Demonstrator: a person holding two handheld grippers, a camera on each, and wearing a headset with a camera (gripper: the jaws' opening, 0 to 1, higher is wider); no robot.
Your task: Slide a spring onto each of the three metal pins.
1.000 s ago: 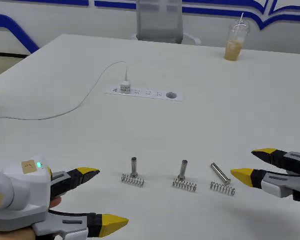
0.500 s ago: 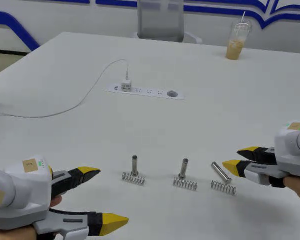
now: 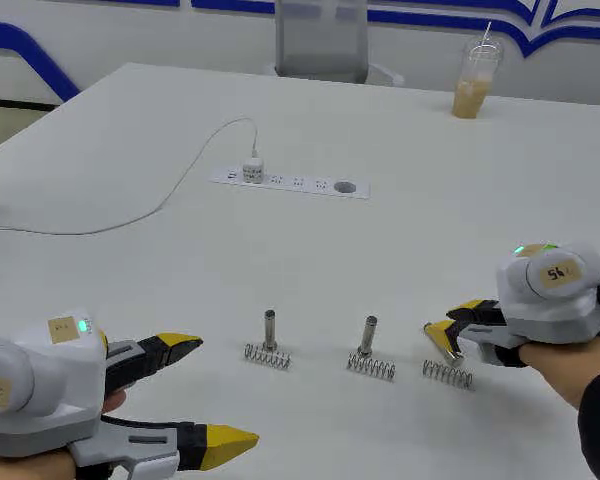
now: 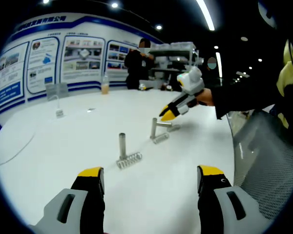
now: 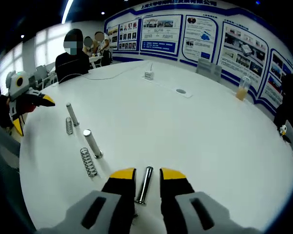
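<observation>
Right claw (image 5: 148, 171), narrowly spread, straddles the short grey metal pin (image 5: 143, 185), not yet pinching; left claw (image 4: 150, 171) gapes wide. All three small coiled wire springs (image 3: 370, 368) lie on the white table (image 3: 430, 200) beside bare pins: none threaded yet

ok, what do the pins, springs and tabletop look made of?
Pins: metal, likely steel; smooth grey cylinders with a bright sheen.
Springs: thin metal wire; silvery open coils.
Tabletop: white, smooth, low sheen; laminate or painted board, cannot tell which.
</observation>
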